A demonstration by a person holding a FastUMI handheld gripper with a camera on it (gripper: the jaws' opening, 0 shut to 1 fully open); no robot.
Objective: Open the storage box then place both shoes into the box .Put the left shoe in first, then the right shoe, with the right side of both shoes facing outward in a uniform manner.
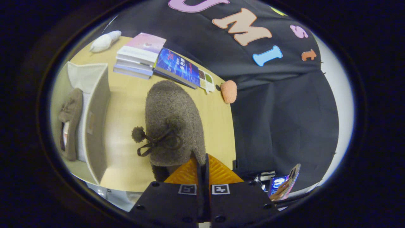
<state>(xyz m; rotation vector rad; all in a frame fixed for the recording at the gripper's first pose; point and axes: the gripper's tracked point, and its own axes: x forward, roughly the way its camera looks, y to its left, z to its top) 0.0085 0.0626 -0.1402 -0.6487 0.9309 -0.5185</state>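
The gripper (202, 164) had its jaws drawn almost together, pinching what looked like the heel rim of the fuzzy brown shoe (172, 123), though the pinch point sat low in the view and was hard to make out. The shoe hung forward from the jaws over the table (126, 104), toe pointing away, its woolly, boucle-like upper rounded like a dome and tied at the front with a cord bow ending in a small pom-pom (138, 134); gripping the thin heel edge probably gave the jaws something flat to clamp on an otherwise soft, bulky shape. To the side, the storage box (96, 126) stood open, a pale fabric-walled bin, and the other shoe (70, 123) already lay inside it on its side against a wall, which suggested the held one was the second to go in. Beyond the shoe lay a stack of books (139, 55) with a glossy blue one leaning beside it, a fuzzy orange toy (228, 91) at the table's edge, and a white plush toy (104, 41) farthest off.
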